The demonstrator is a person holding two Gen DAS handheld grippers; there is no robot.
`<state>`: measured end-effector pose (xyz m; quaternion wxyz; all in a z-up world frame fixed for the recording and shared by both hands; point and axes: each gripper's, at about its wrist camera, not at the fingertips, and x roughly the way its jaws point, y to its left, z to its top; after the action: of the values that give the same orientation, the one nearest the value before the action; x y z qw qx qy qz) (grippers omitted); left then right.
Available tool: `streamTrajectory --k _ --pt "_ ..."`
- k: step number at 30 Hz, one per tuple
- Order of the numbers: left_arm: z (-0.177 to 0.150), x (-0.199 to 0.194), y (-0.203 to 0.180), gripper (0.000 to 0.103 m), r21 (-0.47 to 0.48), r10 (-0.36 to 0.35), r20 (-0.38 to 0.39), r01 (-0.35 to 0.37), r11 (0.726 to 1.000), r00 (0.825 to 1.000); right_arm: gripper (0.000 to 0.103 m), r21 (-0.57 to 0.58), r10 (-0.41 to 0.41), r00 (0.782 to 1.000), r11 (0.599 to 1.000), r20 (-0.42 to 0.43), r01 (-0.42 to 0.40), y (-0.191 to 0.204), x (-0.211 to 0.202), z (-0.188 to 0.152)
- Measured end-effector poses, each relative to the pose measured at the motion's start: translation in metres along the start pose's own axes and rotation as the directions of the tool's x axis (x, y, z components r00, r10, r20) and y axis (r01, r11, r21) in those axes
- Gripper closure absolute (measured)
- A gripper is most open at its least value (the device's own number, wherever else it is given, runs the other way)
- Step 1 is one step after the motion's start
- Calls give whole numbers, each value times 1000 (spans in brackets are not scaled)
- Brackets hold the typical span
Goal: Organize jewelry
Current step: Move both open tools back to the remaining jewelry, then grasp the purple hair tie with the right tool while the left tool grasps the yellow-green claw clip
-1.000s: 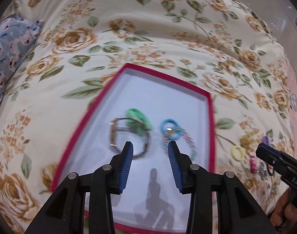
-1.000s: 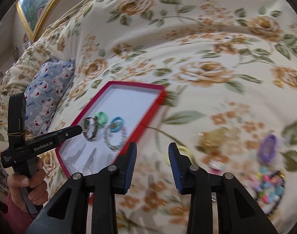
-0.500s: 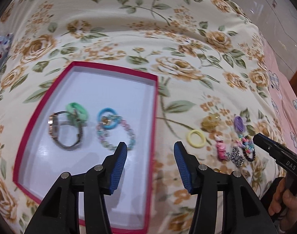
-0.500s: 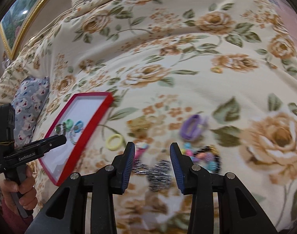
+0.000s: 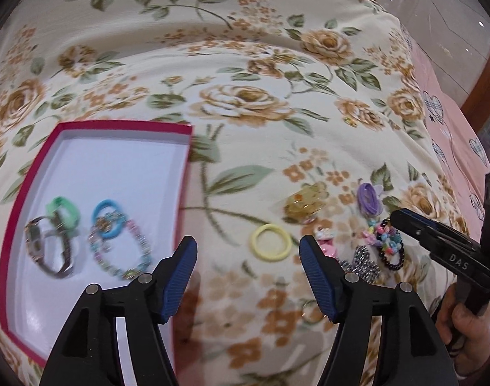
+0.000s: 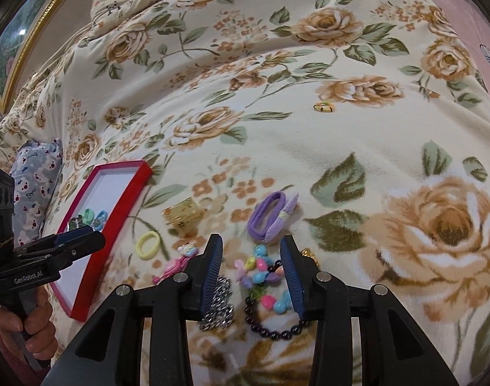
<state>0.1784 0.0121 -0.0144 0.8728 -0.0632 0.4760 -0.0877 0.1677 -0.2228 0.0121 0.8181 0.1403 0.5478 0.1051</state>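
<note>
Both hand-held grippers swung from red tray (image 5: 184, 173) toward loose jewelry

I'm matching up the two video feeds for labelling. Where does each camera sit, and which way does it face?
Left wrist: rides on the left claw, looking forward and down at the flowered blanket, between the red tray and the yellow ring; the right claw and the hand holding it show at the right.
Right wrist: rides on the right claw, looking down at the bead bracelet; the left claw and its hand show at the left.
Shared: tray, yellow ring, purple hair band, bracelet.
</note>
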Motion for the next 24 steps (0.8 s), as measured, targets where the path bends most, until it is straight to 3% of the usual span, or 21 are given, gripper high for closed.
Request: streamTrajectory --k 3,7,18,21,24 --pt "9 14 -8 37 19 -13 -10 13 1000 1000 64 13 -6 1000 1000 -6 6 -6 5 5" --pt "19 36 -19 28 51 -38 -32 39 998 999 64 40 2 1000 999 -18 -1 -14 14 13" --pt "42 100 -41 27 113 -28 -86 38 993 996 66 66 17 998 998 -56 -13 -25 34 17" --pt "43 110 -46 33 123 -27 -88 38 992 996 81 73 16 998 997 -60 -12 -28 37 16" --pt "43 118 -50 61 132 -36 -104 50 990 994 87 78 14 998 997 -55 -10 -30 36 16"
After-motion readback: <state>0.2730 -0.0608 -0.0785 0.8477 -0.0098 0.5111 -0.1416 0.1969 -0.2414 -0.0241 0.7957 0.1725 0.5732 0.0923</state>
